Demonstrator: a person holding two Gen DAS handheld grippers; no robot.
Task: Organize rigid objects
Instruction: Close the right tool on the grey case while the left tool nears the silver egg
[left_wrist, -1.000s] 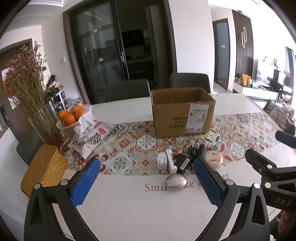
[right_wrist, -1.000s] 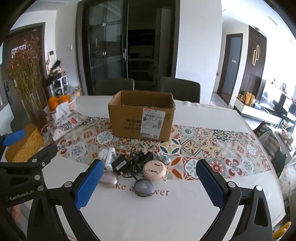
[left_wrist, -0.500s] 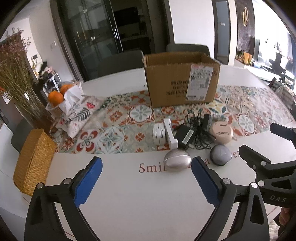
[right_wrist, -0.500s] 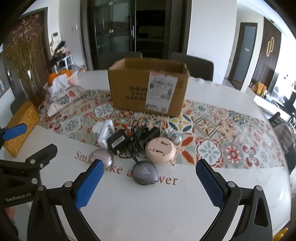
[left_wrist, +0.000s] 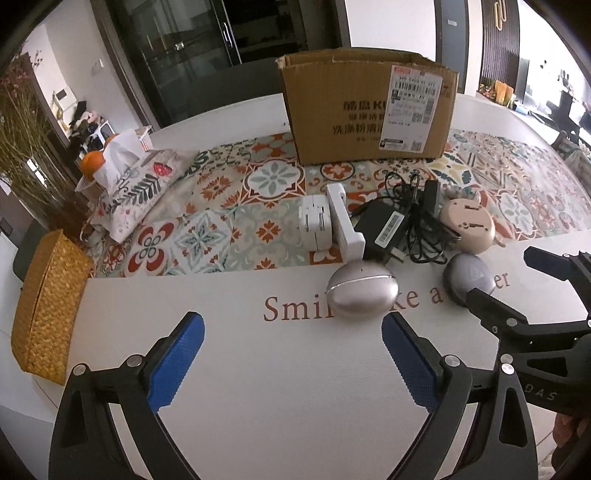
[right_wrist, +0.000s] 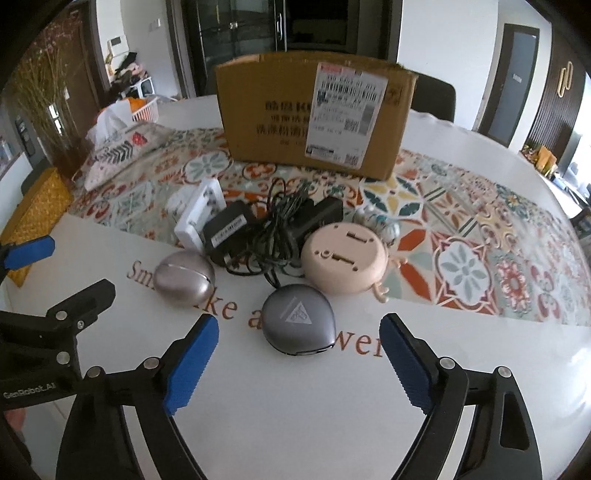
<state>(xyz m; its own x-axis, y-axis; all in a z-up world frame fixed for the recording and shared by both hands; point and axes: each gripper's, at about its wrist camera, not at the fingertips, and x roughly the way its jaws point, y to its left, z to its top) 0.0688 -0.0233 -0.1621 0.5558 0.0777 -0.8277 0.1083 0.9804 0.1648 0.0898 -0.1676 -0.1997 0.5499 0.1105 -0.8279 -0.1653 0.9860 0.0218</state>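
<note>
A cluster of small objects lies on the white table in front of an open cardboard box (left_wrist: 369, 110). It holds a silver egg-shaped case (left_wrist: 364, 291), a grey rounded device (right_wrist: 299, 319), a pink round device (right_wrist: 345, 256), a black adapter with tangled cable (right_wrist: 227, 230) and a white charger (left_wrist: 316, 223). My left gripper (left_wrist: 291, 328) is open and empty, its right finger just short of the silver case. My right gripper (right_wrist: 299, 326) is closing its jaws; the grey device sits partly between its tips, and the pads are clear of it.
A patterned runner (left_wrist: 221, 221) crosses the table under the box. At the left stand a wicker basket (left_wrist: 48, 310), a patterned tissue pouch (left_wrist: 136, 188), a basket of oranges (left_wrist: 96, 160) and a vase of dried flowers (left_wrist: 29, 147). Dark chairs stand behind the table.
Both grippers have come down and tipped toward the table, so the cluster looks nearer and larger. The right jaws have narrowed a little around the grey device.
</note>
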